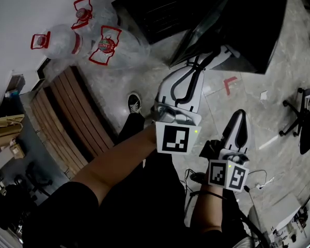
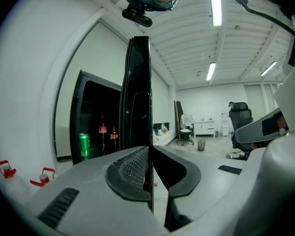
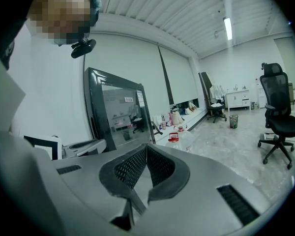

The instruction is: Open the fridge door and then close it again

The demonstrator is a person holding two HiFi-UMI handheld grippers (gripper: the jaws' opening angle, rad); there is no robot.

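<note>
The black fridge [image 1: 150,9] stands with its glass door [image 1: 206,30] swung open. In the left gripper view the door's edge [image 2: 139,92] rises edge-on straight out of my left gripper [image 2: 150,151], whose jaws are shut on it. The lit fridge interior [image 2: 96,127], with a green can [image 2: 84,144] and cola bottles, shows left of that edge. From above, my left gripper [image 1: 213,56] reaches the door's lower edge. My right gripper [image 1: 240,115] hangs free beside it, jaws shut on nothing [image 3: 146,149], looking at the door's glass face [image 3: 119,114].
Big water jugs [image 1: 67,40] with red handles lie on the floor left of the fridge, next to a wooden bench [image 1: 67,118]. An office chair [image 1: 299,118] stands at the right, and another [image 3: 280,117] on the open floor. A red mark [image 1: 228,84] is on the tiles.
</note>
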